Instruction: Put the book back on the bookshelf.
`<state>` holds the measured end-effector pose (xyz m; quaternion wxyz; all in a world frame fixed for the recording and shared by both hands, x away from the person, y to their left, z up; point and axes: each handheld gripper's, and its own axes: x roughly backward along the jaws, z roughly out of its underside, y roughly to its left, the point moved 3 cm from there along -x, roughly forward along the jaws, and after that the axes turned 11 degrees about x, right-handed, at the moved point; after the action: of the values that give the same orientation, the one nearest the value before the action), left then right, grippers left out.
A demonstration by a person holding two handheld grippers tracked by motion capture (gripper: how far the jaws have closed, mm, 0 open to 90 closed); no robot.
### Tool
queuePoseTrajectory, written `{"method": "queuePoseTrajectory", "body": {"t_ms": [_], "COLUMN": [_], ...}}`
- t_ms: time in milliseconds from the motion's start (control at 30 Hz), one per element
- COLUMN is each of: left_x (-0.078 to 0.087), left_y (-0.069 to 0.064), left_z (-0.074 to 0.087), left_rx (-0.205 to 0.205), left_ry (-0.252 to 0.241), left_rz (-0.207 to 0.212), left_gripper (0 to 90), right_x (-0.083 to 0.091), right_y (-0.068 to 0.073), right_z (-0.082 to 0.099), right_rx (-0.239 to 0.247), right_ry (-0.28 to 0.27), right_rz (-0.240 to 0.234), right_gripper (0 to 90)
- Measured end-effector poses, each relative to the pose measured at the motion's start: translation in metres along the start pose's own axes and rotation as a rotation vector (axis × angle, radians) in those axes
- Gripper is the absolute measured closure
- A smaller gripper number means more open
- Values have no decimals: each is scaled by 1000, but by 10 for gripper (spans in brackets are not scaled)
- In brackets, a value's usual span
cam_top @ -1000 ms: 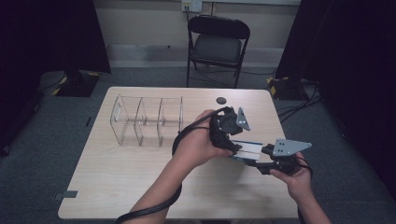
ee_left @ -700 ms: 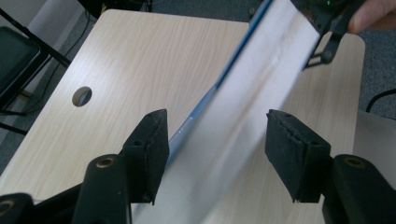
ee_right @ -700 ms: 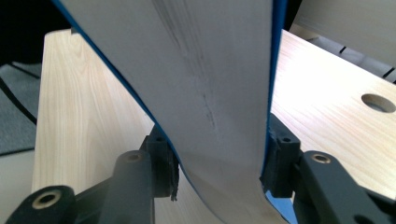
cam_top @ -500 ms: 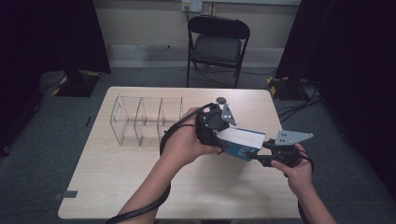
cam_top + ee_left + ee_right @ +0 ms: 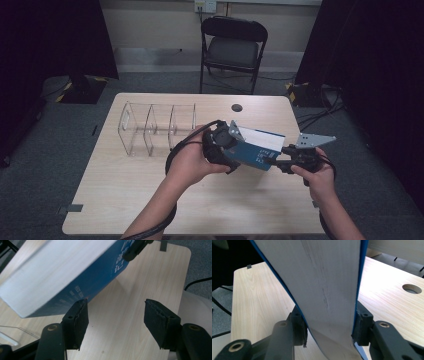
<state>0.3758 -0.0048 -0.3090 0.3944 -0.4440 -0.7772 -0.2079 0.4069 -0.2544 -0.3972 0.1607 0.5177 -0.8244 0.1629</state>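
Since half a second ago, the blue book [image 5: 257, 147] has tilted up higher off the table, its white page edge now facing upward between the two grippers.

Right gripper [image 5: 280, 162] pinches the book's near end, its jaws pressed on both blue covers; in the right gripper view the page block [image 5: 324, 290] rises between them. Left gripper [image 5: 222, 145] sits at the book's other end with jaws spread, one pad just beside the cover [image 5: 82, 285]. The light wooden table [image 5: 150, 200] carries a clear divided organizer [image 5: 155, 127] at its far left and a round cable hole [image 5: 237, 107]. Beyond stand a black folding chair [image 5: 232, 47], grey carpet, a pale wall and dark curtains at both sides.
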Motion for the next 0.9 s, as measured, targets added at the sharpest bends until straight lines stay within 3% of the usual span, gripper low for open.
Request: {"method": "queuePoseTrajectory", "body": {"t_ms": [67, 233, 533, 700, 767, 833, 900], "left_x": [-6, -18, -29, -43, -50, -56, -60], "left_y": [2, 6, 13, 17, 19, 20, 21], "left_z": [8, 26, 53, 72, 81, 89, 98], "left_rx": [26, 47, 91, 116, 126, 136, 140], "left_ry": [-10, 15, 21, 36, 45, 51, 59], "left_rz": [10, 25, 41, 57, 68, 78, 83], "left_gripper": [359, 359, 362, 366, 367, 368, 369], "right_x": [-1, -4, -4, -7, -9, -11, -15], "right_y": [-1, -2, -11, -19, -22, -26, -28], "right_z": [-1, -4, -4, -7, -14, -22, -28], "right_rx": [-9, 7, 3, -25, 1, -22, -16], "right_ry": [6, 32, 29, 8, 0, -12, 2], "right_rz": [-7, -4, 8, 71, 75, 81, 88], "right_gripper": [532, 524, 552, 494, 472, 460, 465]}}
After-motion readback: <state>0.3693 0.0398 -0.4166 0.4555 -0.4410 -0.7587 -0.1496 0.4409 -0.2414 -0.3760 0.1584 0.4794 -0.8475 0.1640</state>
